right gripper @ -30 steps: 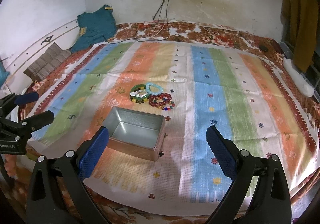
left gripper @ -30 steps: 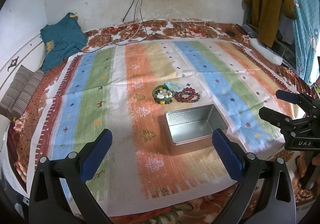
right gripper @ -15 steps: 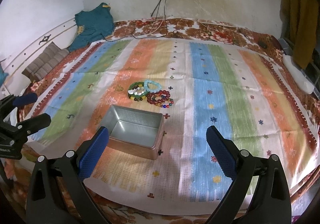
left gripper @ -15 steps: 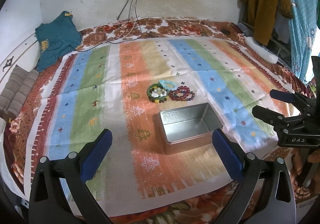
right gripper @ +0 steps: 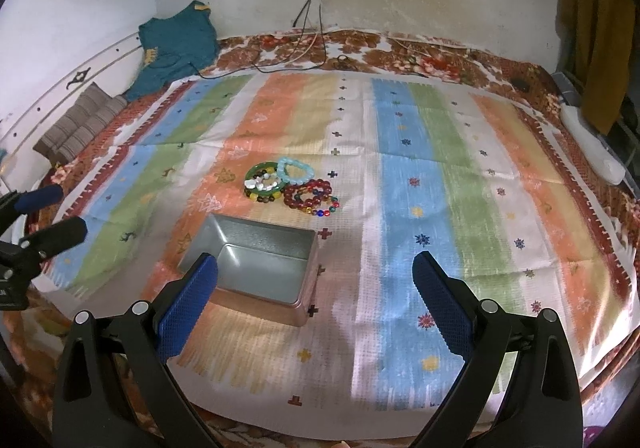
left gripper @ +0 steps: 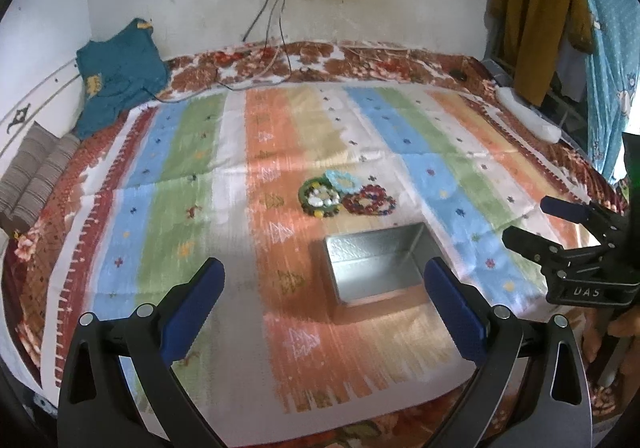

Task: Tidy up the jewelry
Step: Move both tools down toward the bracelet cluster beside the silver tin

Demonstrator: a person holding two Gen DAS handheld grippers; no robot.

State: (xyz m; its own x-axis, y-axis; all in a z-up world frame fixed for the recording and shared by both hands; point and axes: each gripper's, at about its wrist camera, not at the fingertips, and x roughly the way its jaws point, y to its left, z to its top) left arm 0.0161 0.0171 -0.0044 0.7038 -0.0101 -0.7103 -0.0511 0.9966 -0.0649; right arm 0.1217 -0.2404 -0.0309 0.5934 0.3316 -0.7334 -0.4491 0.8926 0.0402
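Nothing packed yet, by the look of it. Far left, left tongs (left gripper: 320, 302) spread wide and holding nothing, poised above the near part of the bed's striped cloth (right gripper: 420, 152). Next along, the bracelets in one tight cluster on the orange stripe: a green one (right gripper: 262, 184) with pale stones heaped in its ring, a light blue one (right gripper: 295, 170) touching it on the far side, then a dark red one (right gripper: 310, 197) touching on the right, with a few blue and yellow beads at its near edge. Just nearer than the cluster, the metal tin (right gripper: 264, 260), lid off, bare inside, apart from the beads. Further right, right tongs (right gripper: 316, 300) likewise gaping, gripping nothing, left pad overlapping the tin's near left corner in the right wrist view; contact hard to judge. So, in all likelihood, the very start: all three bracelets left to lift into the tin, one reach each.
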